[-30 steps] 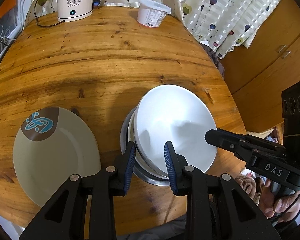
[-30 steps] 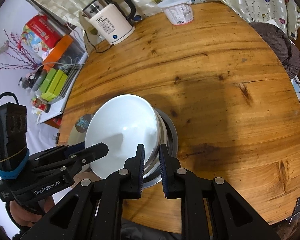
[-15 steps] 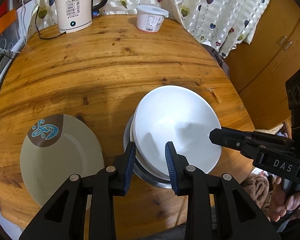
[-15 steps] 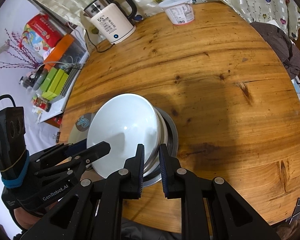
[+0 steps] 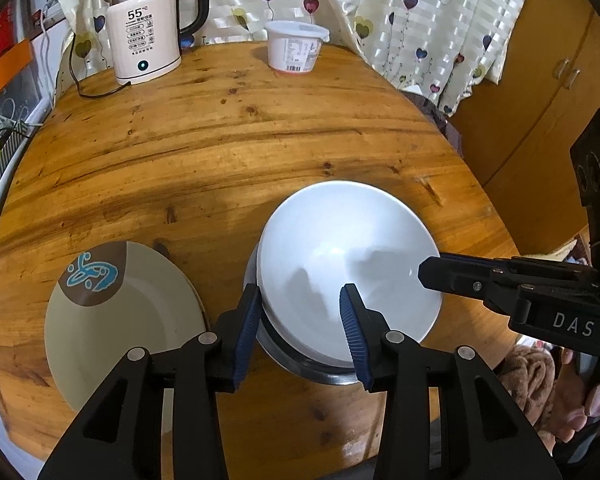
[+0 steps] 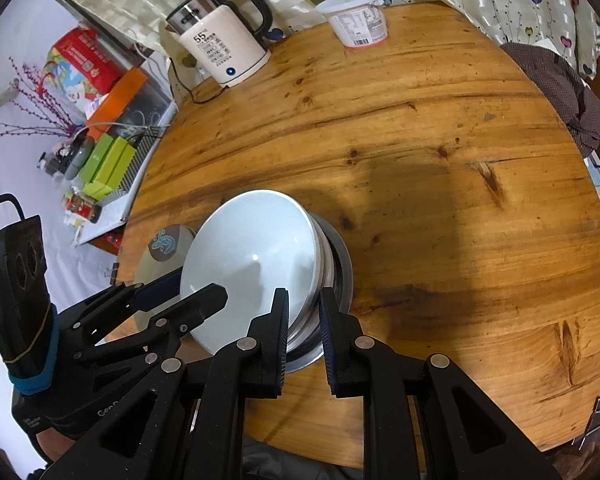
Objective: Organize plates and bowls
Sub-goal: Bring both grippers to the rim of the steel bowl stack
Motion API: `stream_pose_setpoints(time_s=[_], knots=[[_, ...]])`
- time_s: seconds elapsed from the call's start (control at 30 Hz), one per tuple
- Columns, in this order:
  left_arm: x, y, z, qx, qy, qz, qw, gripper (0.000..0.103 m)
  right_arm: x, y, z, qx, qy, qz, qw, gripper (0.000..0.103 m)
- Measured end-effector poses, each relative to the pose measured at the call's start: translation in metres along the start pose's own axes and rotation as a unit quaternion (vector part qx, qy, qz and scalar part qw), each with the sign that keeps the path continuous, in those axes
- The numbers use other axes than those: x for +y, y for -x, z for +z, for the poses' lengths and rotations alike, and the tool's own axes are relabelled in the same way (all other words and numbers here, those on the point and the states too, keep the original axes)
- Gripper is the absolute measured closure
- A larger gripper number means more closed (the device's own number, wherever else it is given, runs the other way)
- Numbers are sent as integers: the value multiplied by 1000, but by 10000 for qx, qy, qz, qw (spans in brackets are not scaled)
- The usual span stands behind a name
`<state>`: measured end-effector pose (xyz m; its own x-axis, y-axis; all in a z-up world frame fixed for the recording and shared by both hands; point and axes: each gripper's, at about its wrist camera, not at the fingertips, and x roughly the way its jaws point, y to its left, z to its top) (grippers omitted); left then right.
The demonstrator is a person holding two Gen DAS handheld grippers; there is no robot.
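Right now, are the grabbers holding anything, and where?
The right gripper pinches the near rim of the stacked white bowls. The left gripper holds nothing; its jaws have just been opening around that rim.

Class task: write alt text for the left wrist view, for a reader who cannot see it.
The left gripper, jaws just widened, straddles the near rim of a white bowl stacked in a metal bowl. The right gripper reaches in from the right; a beige plate lies left.

Glossy white ceramic bowl (image 5: 348, 264) nests in a dull metal bowl (image 6: 338, 264) on the varnished, knotty wooden table (image 5: 236, 152).
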<state>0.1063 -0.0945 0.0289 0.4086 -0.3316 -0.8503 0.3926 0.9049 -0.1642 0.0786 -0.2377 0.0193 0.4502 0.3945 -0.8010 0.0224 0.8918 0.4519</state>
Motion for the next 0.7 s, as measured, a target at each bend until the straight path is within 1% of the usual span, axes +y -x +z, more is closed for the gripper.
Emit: stream_pose_setpoints(time_s=[0.23, 0.37, 0.6, 0.7], knots=[[8, 7, 1, -304, 224, -180, 9991, 61, 2, 9, 3, -260, 134, -30, 9996, 87], [12, 4, -2, -348, 390, -339, 9981, 61, 2, 6, 4, -259, 161, -11, 9995, 87], [22, 1, -8, -390, 664, -392, 9963, 61, -1, 3, 4, -233, 142, 27, 9996, 88], [24, -1, -10, -381, 697, -384, 9961, 61, -1, 1, 3, -225, 134, 34, 9997, 88]])
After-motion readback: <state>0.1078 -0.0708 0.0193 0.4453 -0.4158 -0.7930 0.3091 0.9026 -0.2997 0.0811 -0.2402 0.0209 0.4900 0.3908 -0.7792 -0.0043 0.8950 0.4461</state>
